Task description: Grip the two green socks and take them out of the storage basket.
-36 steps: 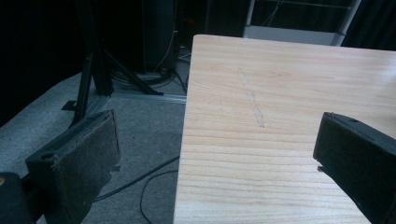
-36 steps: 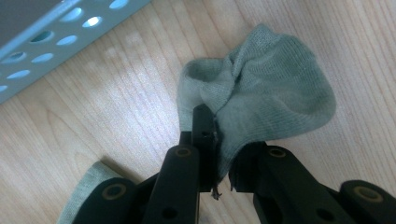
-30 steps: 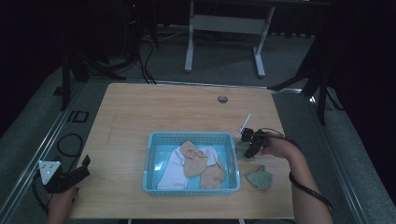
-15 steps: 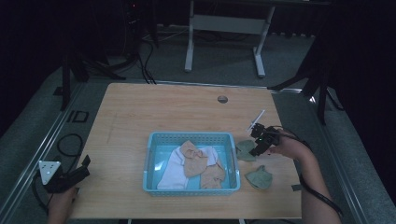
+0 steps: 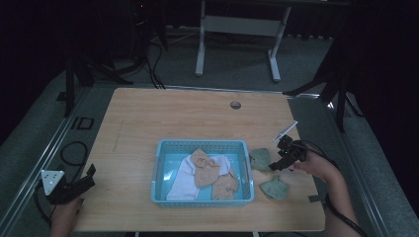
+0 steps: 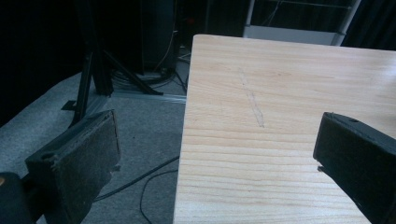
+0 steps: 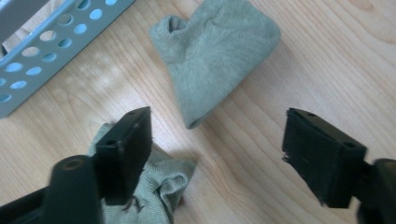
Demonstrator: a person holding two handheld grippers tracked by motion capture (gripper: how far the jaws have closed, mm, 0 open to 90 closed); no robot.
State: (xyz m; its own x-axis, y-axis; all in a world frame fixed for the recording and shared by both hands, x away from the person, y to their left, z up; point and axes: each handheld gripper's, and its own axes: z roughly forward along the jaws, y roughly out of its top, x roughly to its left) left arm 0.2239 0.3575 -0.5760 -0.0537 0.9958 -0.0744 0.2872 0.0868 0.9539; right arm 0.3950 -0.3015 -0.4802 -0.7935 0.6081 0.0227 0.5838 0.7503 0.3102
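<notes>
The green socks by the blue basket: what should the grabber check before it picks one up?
1. Right gripper open: ok, jaws stand wide apart.
2. Right gripper empty: ok, nothing between the jaws.
3. Sock to grab in sight: ok, far green sock lies flat on the table, apart from the near green sock.
4. Jaws lined up on a sock: not ok, one jaw is over the near sock and the far one lies beyond the tips.
5. Blue basket out of the way: ok, off to the side.
6. Left gripper clear: ok, open at the table's edge.
</notes>
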